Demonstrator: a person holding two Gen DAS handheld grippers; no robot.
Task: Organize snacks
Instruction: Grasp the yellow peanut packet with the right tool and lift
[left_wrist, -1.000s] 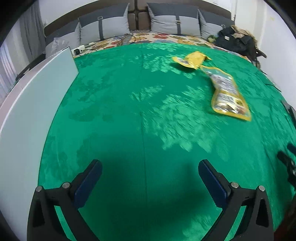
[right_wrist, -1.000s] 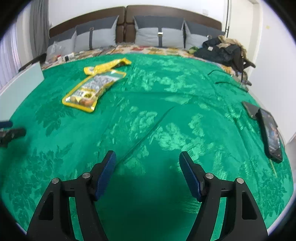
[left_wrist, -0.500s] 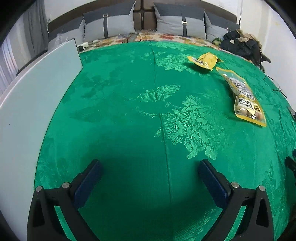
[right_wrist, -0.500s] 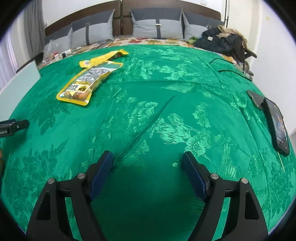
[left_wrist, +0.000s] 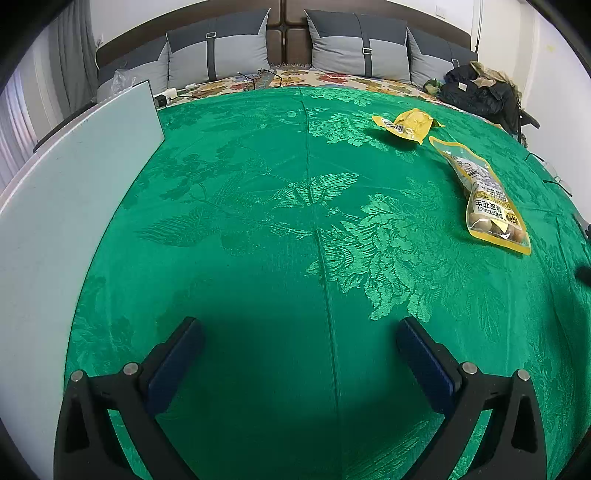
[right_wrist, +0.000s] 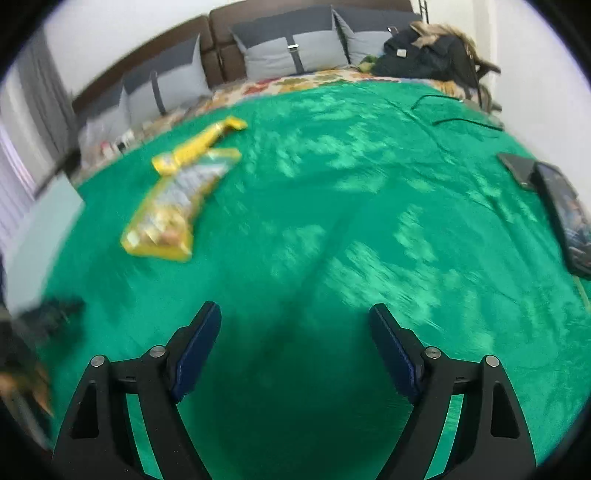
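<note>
Two snack packs lie on a green patterned cloth (left_wrist: 258, 221). A long clear-and-yellow peanut bag (left_wrist: 484, 195) lies at the right in the left wrist view, with a smaller yellow pouch (left_wrist: 406, 125) just beyond it. In the right wrist view the peanut bag (right_wrist: 173, 210) and yellow pouch (right_wrist: 199, 146) appear blurred at the upper left. My left gripper (left_wrist: 299, 332) is open and empty, well short of both packs. My right gripper (right_wrist: 295, 317) is open and empty, to the right of the packs.
A pale flat board (left_wrist: 62, 206) lies along the cloth's left edge. A phone (right_wrist: 565, 210) and a dark card (right_wrist: 517, 168) lie at the right edge, with cables (right_wrist: 461, 122) behind. Grey pillows (left_wrist: 354, 48) and a black bag (left_wrist: 476, 92) sit at the back.
The left wrist view has turned leftward, so the packs sit further right. The right gripper has swung and tilted, blurring its view; the packs look nearer. Both grippers stay open.
</note>
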